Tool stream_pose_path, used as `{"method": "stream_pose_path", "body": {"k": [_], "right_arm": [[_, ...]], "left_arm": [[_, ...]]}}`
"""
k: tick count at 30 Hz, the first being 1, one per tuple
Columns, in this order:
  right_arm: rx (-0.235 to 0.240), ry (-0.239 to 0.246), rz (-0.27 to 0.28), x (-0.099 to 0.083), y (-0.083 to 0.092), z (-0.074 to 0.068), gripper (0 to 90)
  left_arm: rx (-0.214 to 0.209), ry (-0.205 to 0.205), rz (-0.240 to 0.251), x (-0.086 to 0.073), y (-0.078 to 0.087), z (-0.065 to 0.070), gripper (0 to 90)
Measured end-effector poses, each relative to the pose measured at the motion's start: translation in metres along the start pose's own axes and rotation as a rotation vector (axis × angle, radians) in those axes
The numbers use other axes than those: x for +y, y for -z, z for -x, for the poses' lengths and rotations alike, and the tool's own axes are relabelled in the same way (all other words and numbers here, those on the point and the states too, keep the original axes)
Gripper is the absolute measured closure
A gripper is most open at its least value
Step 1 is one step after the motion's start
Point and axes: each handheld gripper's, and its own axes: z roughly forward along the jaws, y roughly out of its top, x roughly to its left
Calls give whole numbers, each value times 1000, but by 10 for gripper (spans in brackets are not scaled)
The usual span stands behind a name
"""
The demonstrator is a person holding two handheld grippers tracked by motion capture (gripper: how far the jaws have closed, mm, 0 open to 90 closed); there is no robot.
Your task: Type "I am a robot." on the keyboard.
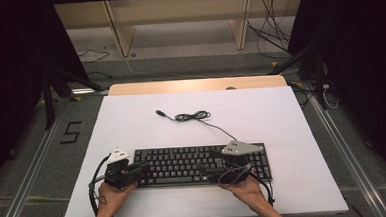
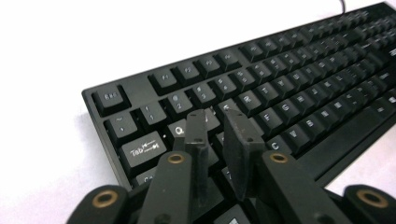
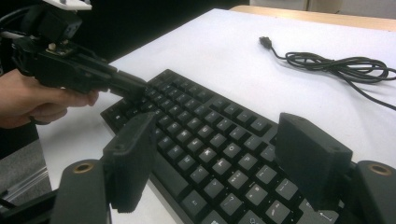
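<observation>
White matte worktop [image 1: 131, 121] over grey floor, dark surrounds, black keyboard [image 1: 183, 159] lying flat at near centre, coiled cable [image 1: 194, 116] beyond, left claw [image 2: 219, 123] low over its left-end keys, narrow gap, nothing gripped, right claw [image 3: 219, 158] wide above right-end keys.

Black tongs [image 2: 219, 126] with flat rectangular jaws, brass-ringed screws, grey triangular plates, trailing black cables

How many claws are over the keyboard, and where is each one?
2. The left claw is over the left end of the keyboard, near its Tab key; the right claw is over its right part.
</observation>
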Motion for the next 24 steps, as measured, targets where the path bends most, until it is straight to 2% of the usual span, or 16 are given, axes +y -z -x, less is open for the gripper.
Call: {"method": "stream_pose_path", "body": {"k": [9, 15, 18, 20, 24], "right_arm": [[3, 4, -2, 0, -1, -1, 305], [5, 4, -2, 0, -2, -2, 305], [12, 7, -7, -1, -4, -3, 306], [15, 11, -13, -1, -6, -4, 306], [21, 15, -20, -1, -9, -7, 305]], "left_arm": [[-23, 2, 24, 0, 6, 2, 703], [-34, 11, 40, 1, 9, 4, 591], [-46, 21, 56, 1, 11, 4, 503], [-41, 24, 77, 1, 13, 5, 458], [-60, 16, 117, 1, 17, 6, 398]]}}
